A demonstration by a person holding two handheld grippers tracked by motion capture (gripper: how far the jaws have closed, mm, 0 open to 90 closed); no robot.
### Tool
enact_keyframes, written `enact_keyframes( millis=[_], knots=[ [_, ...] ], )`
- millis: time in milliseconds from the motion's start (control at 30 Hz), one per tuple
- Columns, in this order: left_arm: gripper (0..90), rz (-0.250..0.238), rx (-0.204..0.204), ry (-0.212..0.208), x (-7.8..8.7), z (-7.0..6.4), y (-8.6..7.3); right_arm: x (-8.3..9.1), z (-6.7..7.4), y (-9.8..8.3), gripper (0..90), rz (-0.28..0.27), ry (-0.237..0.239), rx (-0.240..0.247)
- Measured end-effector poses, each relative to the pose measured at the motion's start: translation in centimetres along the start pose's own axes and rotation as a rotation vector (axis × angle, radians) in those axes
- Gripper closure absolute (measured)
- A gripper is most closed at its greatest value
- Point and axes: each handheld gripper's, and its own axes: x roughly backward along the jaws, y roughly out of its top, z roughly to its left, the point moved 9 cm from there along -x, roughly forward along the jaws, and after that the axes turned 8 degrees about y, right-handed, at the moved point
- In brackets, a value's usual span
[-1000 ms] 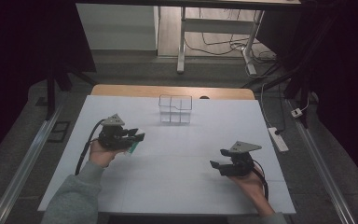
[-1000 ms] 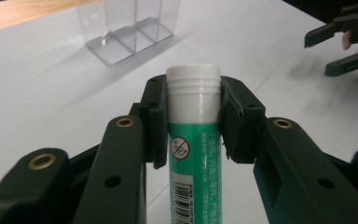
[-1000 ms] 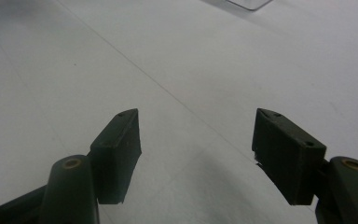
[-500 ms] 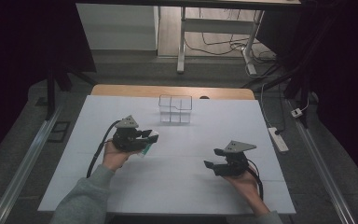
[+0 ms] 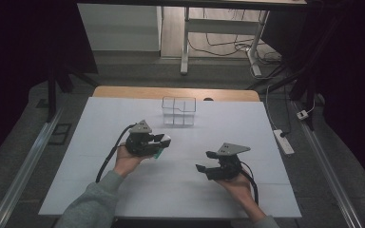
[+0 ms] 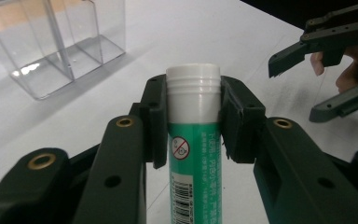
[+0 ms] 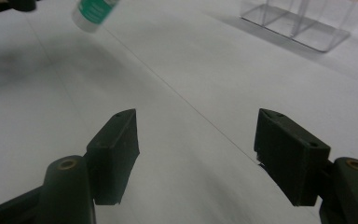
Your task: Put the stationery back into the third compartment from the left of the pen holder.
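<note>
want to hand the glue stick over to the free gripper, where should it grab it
Probably the green body below the white cap: the left gripper clamps the stick near the cap. The right gripper, jaws open, should come from the bottom end, pads across the round barrel.

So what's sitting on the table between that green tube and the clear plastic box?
Nothing: in the high view, only bare white table separates the green tube, clamped in the left gripper, from the clear box.
</note>
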Motion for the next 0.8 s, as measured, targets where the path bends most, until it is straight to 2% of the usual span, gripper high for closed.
enact_keyframes(
  millis=[100, 267, 600, 800],
  knots=[
    [64.2, -0.006, 0.001, -0.011, -0.4, -0.4, 0.1, -0.7, 0.7, 0.5, 29.8, -0.003, 0.021, -0.002],
    [64.2, -0.015, -0.001, -0.024, -1.0, -1.0, 0.2, -1.8, 1.7, 0.7, 29.5, 0.011, 0.042, 0.023],
    [64.2, -0.025, 0.001, -0.046, -2.0, -1.7, 0.7, -1.6, 1.7, 0.3, 29.4, 0.025, 0.029, 0.024],
    [64.2, -0.025, -0.029, -0.048, -2.7, -2.9, 0.7, -1.6, 2.0, 0.6, 29.9, -0.002, 0.036, 0.01]
  ],
)
